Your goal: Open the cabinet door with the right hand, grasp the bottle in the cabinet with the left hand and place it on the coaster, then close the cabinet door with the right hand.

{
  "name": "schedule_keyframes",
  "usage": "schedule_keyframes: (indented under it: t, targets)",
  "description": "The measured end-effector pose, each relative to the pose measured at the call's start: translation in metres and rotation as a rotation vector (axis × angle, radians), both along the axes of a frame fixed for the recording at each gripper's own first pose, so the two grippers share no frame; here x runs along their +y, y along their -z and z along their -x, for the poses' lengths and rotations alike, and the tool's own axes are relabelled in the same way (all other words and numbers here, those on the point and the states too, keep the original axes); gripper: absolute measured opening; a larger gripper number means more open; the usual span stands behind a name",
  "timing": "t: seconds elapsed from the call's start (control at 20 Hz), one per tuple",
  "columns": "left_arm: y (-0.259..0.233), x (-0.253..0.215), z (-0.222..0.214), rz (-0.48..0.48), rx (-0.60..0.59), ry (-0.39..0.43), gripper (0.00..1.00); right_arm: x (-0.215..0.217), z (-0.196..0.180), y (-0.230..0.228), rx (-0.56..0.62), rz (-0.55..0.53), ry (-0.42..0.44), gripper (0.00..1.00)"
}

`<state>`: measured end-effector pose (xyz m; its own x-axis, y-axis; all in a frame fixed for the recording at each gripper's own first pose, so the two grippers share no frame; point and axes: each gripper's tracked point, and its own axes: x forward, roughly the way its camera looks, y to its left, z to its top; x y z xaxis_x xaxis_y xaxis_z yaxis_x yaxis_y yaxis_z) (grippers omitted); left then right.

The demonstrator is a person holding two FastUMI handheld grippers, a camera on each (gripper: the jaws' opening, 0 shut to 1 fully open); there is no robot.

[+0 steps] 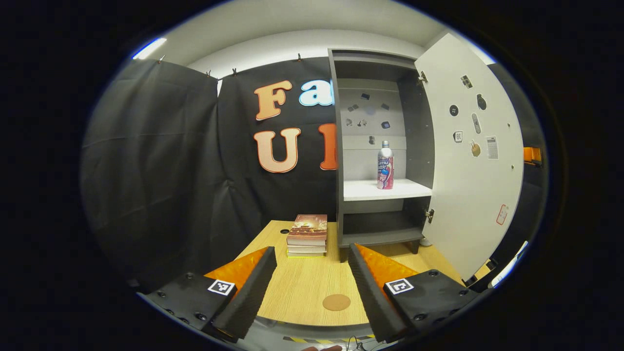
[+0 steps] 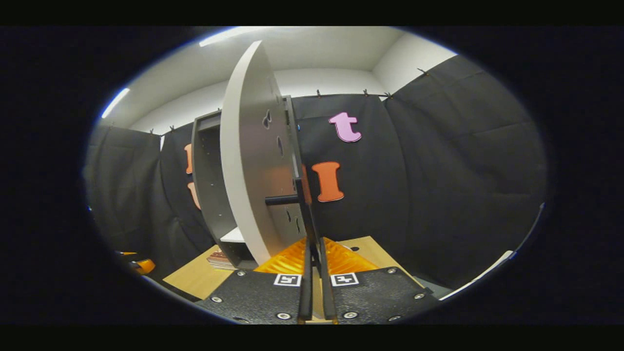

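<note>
Left gripper (image 1: pixel 312 273) wide open, holding nothing, hovers above wooden surface (image 1: pixel 302 282). Round coaster (image 1: pixel 336 302) lies on surface between its fingers. Farther, book stack (image 1: pixel 307 235) beside cabinet (image 1: pixel 373 146). Cabinet door (image 1: pixel 470 156) swung open; bottle (image 1: pixel 384 165) stands upright on white shelf (image 1: pixel 385 190) inside. Right gripper view: right gripper (image 2: pixel 316 273) nearly closed on door edge; bar handle (image 2: pixel 282 199) just beyond fingertips, firm grip cannot tell.
</note>
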<state>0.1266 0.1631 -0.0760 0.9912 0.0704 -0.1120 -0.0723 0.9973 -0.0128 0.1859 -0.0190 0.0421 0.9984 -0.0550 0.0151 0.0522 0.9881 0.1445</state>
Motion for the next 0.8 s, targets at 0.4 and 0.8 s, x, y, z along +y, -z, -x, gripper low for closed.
schedule_keyframes:
  t: [0.4,0.8]
  targets:
    - [-0.010,-0.013,-0.014,0.006,-0.037,0.047,0.94,-0.003,0.011,-0.017,-0.084,0.059,0.030,0.10]
    - [-0.018,-0.045,-0.038,0.053,-0.068,0.159,0.94,0.018,0.024,-0.032,-0.159,0.126,0.006,0.00]
